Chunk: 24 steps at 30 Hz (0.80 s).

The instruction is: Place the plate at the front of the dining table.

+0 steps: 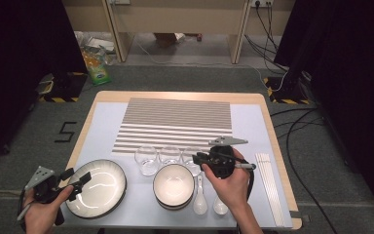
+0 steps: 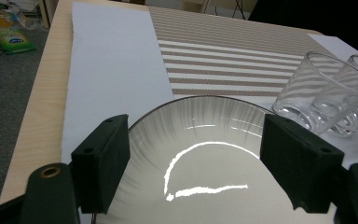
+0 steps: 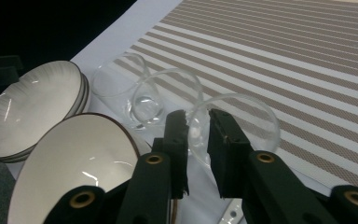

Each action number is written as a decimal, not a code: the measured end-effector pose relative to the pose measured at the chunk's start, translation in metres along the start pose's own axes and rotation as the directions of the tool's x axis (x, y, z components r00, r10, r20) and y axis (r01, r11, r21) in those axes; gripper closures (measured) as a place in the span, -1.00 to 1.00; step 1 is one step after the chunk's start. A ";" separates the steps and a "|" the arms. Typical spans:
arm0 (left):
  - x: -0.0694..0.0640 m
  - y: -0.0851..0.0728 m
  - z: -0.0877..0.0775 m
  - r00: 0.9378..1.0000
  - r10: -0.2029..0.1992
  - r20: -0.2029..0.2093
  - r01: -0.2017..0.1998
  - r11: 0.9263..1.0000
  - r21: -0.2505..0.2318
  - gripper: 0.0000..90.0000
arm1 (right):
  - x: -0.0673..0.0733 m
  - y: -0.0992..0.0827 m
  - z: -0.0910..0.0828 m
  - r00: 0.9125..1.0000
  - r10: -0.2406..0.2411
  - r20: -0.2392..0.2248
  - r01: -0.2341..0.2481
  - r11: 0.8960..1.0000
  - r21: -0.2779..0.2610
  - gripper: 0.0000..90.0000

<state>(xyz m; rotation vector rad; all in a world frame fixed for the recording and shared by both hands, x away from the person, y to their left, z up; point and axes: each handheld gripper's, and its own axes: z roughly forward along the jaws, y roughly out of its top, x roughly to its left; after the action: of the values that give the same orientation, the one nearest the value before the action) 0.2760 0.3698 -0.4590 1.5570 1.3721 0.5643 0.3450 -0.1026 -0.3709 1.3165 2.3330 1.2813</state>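
1. Where the right hand-held gripper (image 3: 198,140) reaches in from the near edge of the counter (image 1: 185,95), its two black jaws have closed to a narrow gap across the rim of the nearest glass (image 3: 242,123); the glass wall sits between the pads, and the pads appear to pinch it, though contact on both sides cannot be fully confirmed.
2. That glass is the right-hand one of a row of three, seen from the high view just behind the small bowls (image 1: 173,185) and at the front edge of the striped mat (image 1: 175,122).
3. The middle glass (image 3: 165,95) and the far glass (image 3: 116,77) stand upright just beside it, close together.
4. The left hand-held gripper (image 2: 193,163) is wide open, its jaws set either side of the near rim of the large plate (image 2: 200,149) without touching it.
5. The large plate lies at the front left of the counter on a white sheet (image 2: 114,70).
6. Two white spoons (image 1: 199,200) lie just right of the small bowls, near the right hand (image 1: 231,187).
7. A bundle of white sticks (image 1: 270,185) lies along the right edge of the sheet, well apart from the glasses.
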 end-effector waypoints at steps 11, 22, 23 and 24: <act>0.001 0.001 -0.002 1.000 -0.006 -0.008 0.006 1.000 0.001 -0.43 | 0.027 0.007 0.016 0.997 -0.064 -0.047 0.065 0.998 0.005 0.87; 0.004 0.000 -0.006 0.999 0.025 -0.040 -0.025 1.000 0.010 -0.46 | 0.059 0.013 0.034 0.987 -0.122 -0.105 0.123 0.992 0.006 0.87; 0.004 0.000 -0.006 0.999 0.022 -0.041 -0.022 1.000 0.007 -0.48 | 0.062 0.014 0.035 0.986 -0.125 -0.111 0.126 0.992 0.007 0.87; 0.005 0.000 -0.006 0.999 0.024 -0.046 -0.023 1.000 0.009 -0.50 | 0.067 0.015 0.038 0.983 -0.133 -0.123 0.135 0.991 0.008 0.87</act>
<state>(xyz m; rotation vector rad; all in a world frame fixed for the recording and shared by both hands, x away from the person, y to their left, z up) 0.2722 0.3760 -0.4577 1.5779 1.3942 0.6129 0.3339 -0.0248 -0.3667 1.0926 2.4717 1.3375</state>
